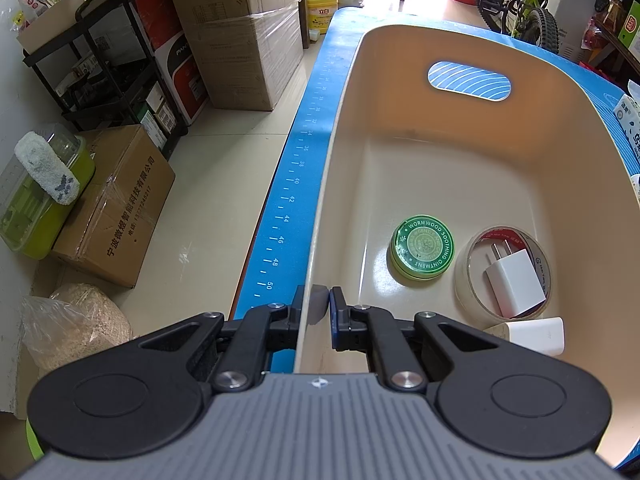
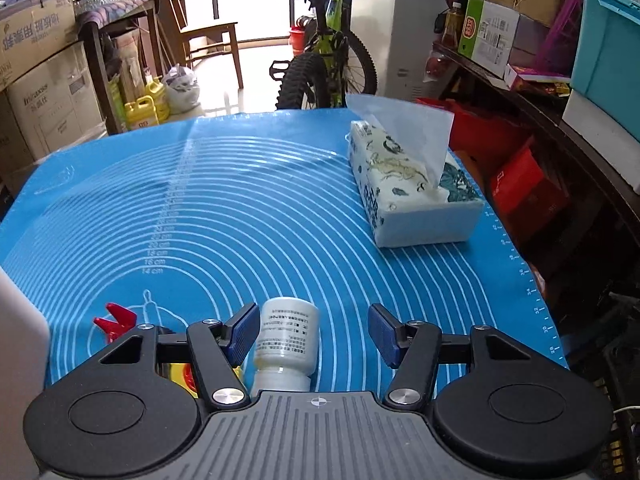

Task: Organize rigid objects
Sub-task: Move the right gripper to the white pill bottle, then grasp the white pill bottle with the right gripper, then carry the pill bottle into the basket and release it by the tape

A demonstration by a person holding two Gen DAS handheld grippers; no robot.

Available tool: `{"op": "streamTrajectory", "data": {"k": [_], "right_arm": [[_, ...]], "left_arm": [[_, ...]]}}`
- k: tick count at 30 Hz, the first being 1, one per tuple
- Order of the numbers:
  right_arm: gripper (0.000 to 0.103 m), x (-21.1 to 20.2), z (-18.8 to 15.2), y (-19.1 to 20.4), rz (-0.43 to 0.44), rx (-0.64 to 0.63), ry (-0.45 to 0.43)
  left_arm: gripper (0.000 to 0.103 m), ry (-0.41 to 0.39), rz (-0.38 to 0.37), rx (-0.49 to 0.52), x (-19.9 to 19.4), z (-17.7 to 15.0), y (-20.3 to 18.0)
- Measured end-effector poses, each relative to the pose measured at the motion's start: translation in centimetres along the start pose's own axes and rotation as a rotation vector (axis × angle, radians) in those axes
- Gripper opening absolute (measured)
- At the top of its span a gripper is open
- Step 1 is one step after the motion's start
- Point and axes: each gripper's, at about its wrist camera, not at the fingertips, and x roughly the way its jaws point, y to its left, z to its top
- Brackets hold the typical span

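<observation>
In the left wrist view my left gripper [image 1: 316,304] is shut on the near left wall of a beige plastic bin [image 1: 340,128], one finger outside and one inside. The bin holds a green ointment tin [image 1: 422,247], a tape roll [image 1: 466,280] with a white charger plug [image 1: 514,276] inside it, and a second white charger [image 1: 540,334]. In the right wrist view my right gripper [image 2: 312,330] is open around a white bottle [image 2: 286,340] lying on the blue mat [image 2: 240,208], close to the left finger. A red clip [image 2: 116,318] lies to the left.
A tissue box [image 2: 408,192] stands on the mat's right side. A yellow and red object [image 2: 182,376] lies partly hidden under my right gripper. The bin's wall [image 2: 16,340] shows at the left edge. Cardboard boxes, a rack and a bicycle surround the table.
</observation>
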Motion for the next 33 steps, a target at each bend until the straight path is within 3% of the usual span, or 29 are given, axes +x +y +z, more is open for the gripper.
{"op": "streamTrajectory", "data": {"k": [10, 11, 14, 18, 33], "right_arm": [[0.066, 0.7, -0.1, 0.9, 0.014, -0.012, 0.006], [0.065, 1.0, -0.2, 1.0, 0.012, -0.013, 0.019], [0.048, 1.9, -0.6, 1.3, 0.007, -0.018, 0.066], [0.044, 1.5, -1.1, 1.4, -0.001, -0.024, 0.040], [0.044, -8.1, -2.4, 0.0, 0.043, 0.036, -0.063]], "left_arm": [[0.012, 0.000, 0.001, 0.001, 0.0, 0.0, 0.0], [0.012, 0.000, 0.001, 0.001, 0.0, 0.0, 0.0], [0.012, 0.000, 0.001, 0.002, 0.0, 0.0, 0.0], [0.012, 0.000, 0.001, 0.002, 0.0, 0.0, -0.1], [0.012, 0.002, 0.000, -0.004, 0.0, 0.1, -0.1]]}}
